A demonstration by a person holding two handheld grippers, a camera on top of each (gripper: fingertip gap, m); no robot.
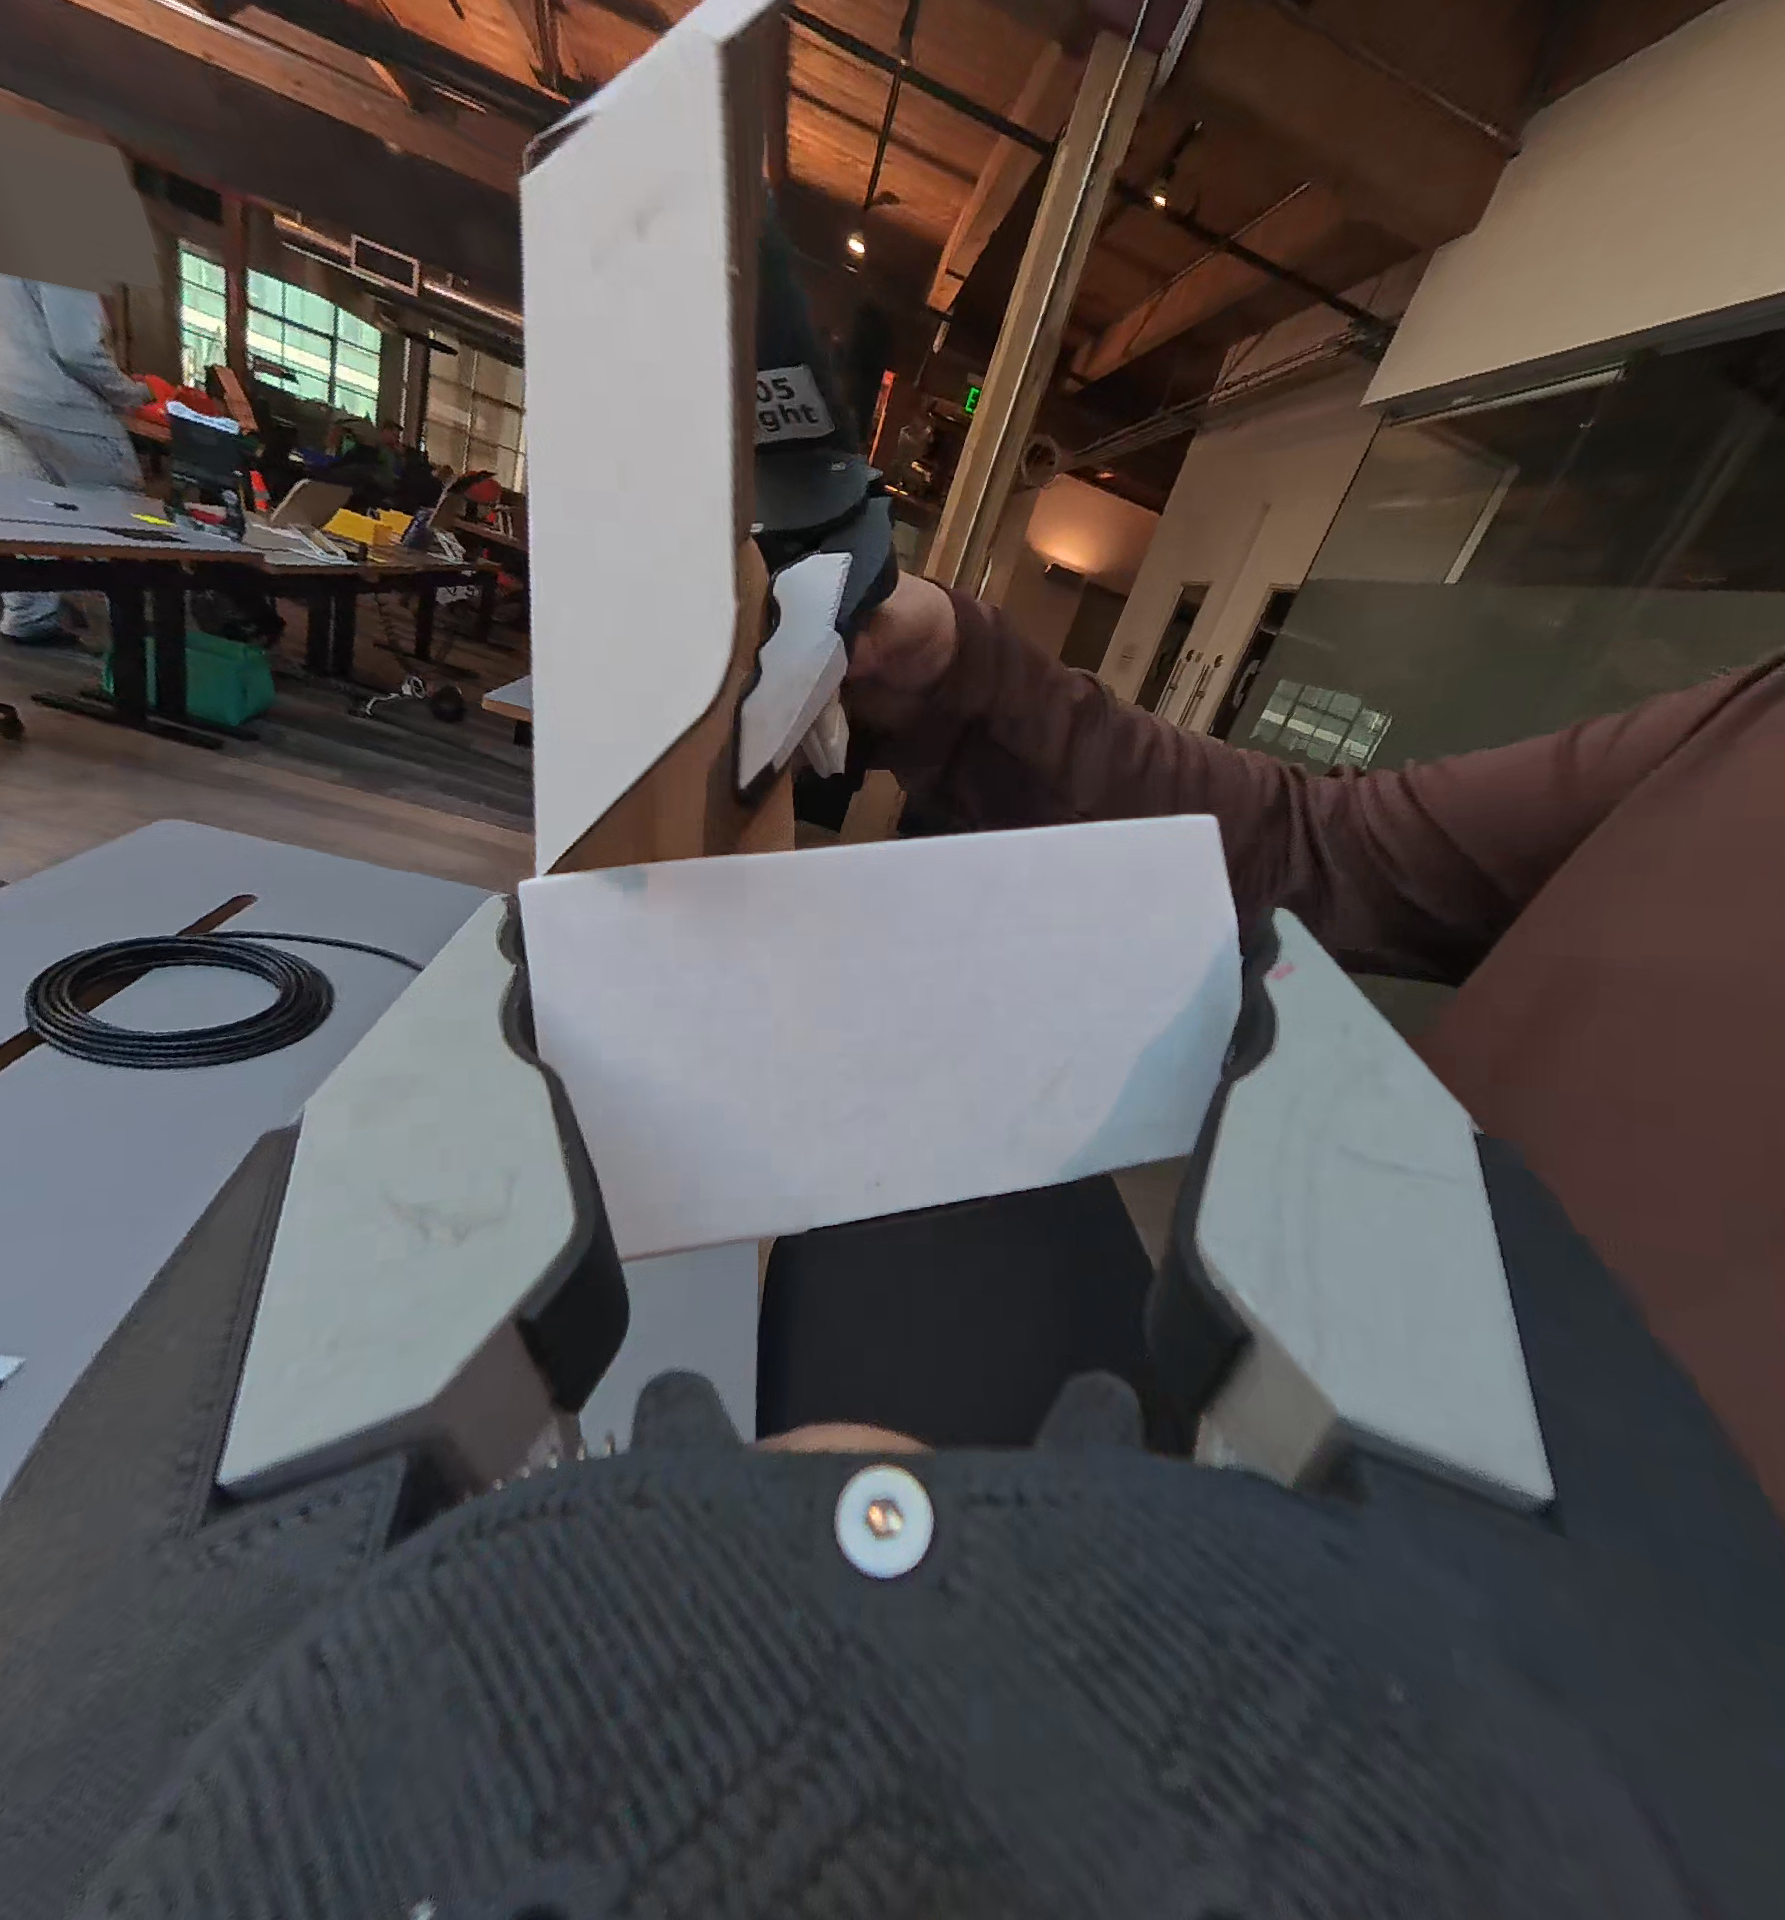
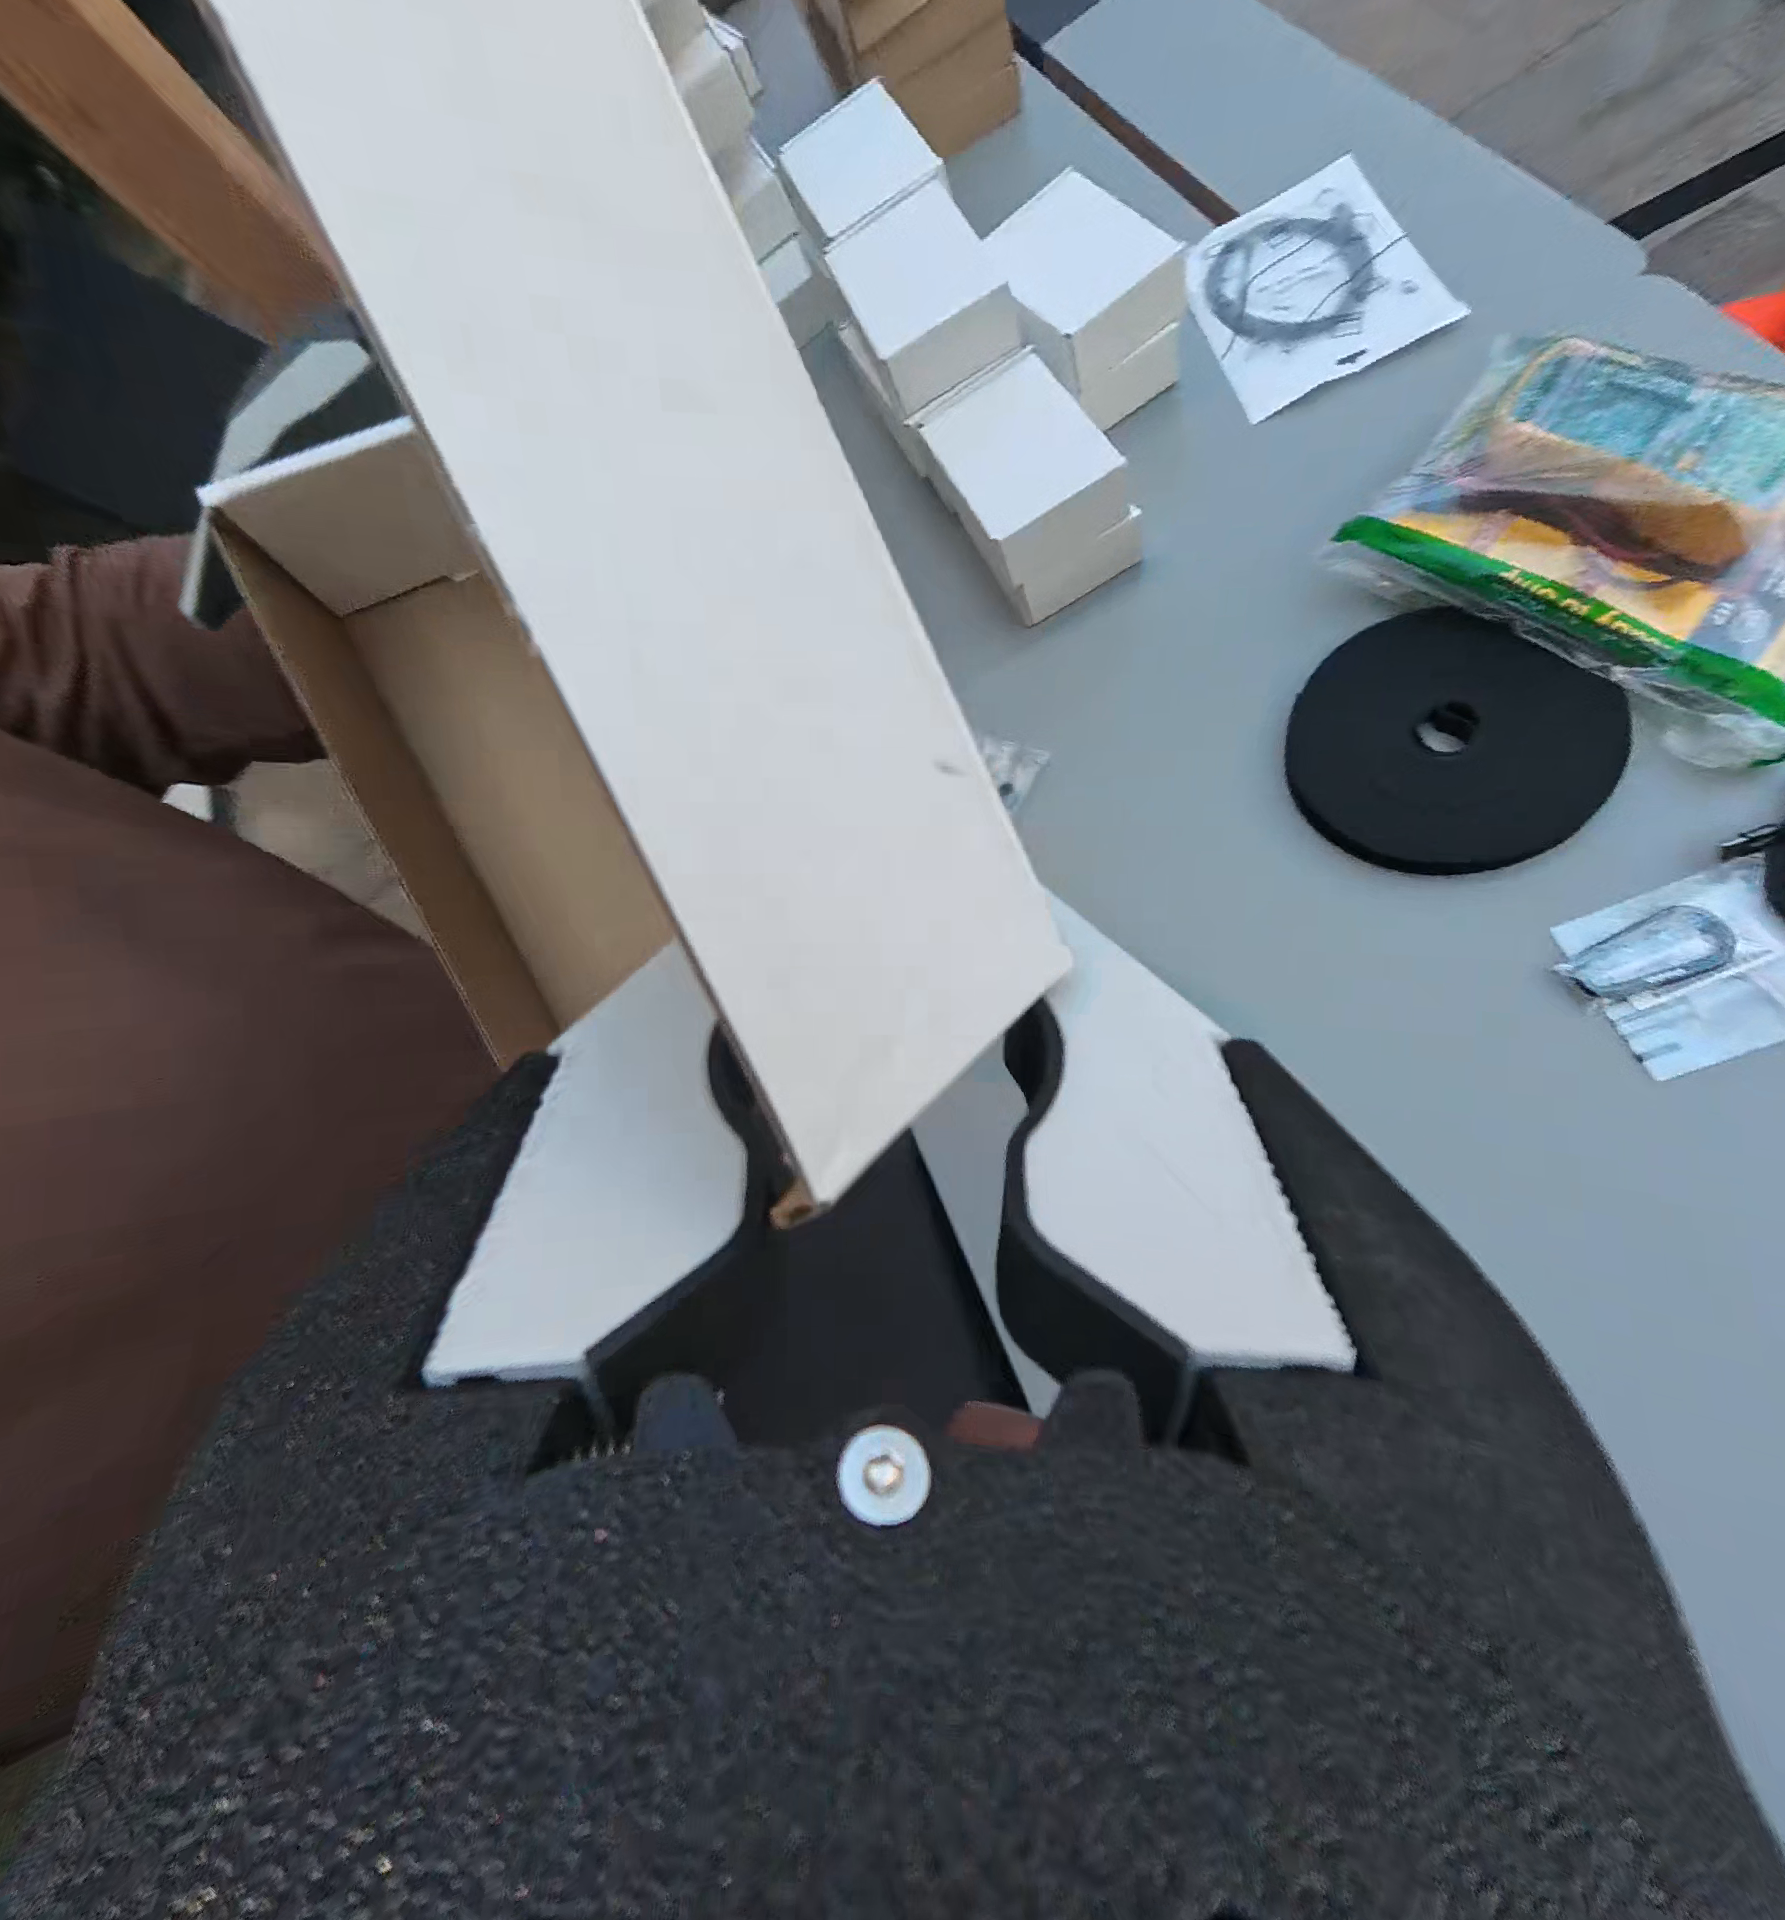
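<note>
Both grippers on the same piece: a white cardboard box (image 1: 867,1039), brown inside, partly folded and held up in the air above the grey table (image 1: 88,1143). My left gripper (image 1: 872,997) has its jaws spread wide with one white panel spanning the gap between them, panel edges seated against both fingertips, so I read it as gripping that panel across its width; mid frame in the left wrist view. The tall flap rises from the panel's left end toward the top centre of that frame, and the right gripper (image 1: 794,675) sits behind it, just right of the fold. In the right wrist view my right gripper (image 2: 888,1081) has the long panel's lower corner down in the throat between the fingers, lower centre of frame. Left finger looks to touch it, but there's a gap on the right side, so I can't tell if it's clamped or just cradling the edge. My guess is that holding opposite ends keeps the box off the table and the brown interior open toward the left of the frame. On the table to the right: stacked small white boxes (image 2: 981,343) upper centre, a black disc (image 2: 1449,748), a green-edged plastic bag (image 2: 1594,540) overlapping it, a printed sheet (image 2: 1324,281). A coiled black cable (image 1: 181,997) lies at the left of the left wrist view.
</note>
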